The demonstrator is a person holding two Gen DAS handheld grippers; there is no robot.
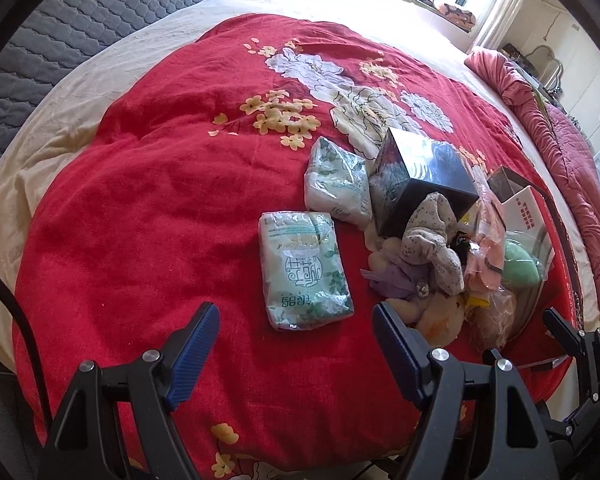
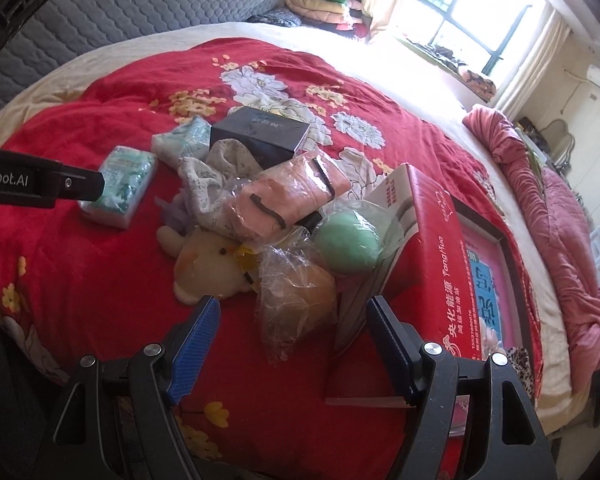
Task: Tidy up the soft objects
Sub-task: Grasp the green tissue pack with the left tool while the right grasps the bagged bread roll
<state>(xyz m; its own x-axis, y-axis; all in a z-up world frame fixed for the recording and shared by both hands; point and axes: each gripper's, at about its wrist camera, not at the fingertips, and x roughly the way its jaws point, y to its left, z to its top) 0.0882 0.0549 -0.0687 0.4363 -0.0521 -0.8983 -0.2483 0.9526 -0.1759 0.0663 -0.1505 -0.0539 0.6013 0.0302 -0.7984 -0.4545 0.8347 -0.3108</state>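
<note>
Bedding: red floral quilt [image 1: 148, 208] spread over a cream sheet [image 1: 60, 92], grey quilted headboard [image 1: 80, 12] behind.

Left gripper [image 1: 296, 344]: fingers spread wide, nothing between them, hovering above the quilt just short of the near tissue pack [image 1: 306, 268]. That pack lies flat, apart from the main heap. A second tissue pack [image 1: 336, 180] lies beyond it, touching the black box [image 1: 424, 176].

Right gripper [image 2: 294, 334]: fingers spread wide, empty, poised just before a tan item in crinkled clear plastic [image 2: 296, 292].

Heap of soft goods, piled together between the black box and the red carton [image 2: 432, 240]:
- floral grey cloth [image 2: 216, 172], draped against the black box;
- pink folded fabric in clear wrap [image 2: 284, 196], resting on top of the heap;
- green rounded item in plastic [image 2: 350, 244], leaning on the carton's open end;
- cream plush toy [image 2: 208, 268], lying at the near side, touching the tan item;
- lilac fabric scrap [image 1: 396, 280], beneath the floral cloth.

Rumpled pink blanket [image 2: 540, 200]: along the bed's right edge, well apart from the heap.
</note>
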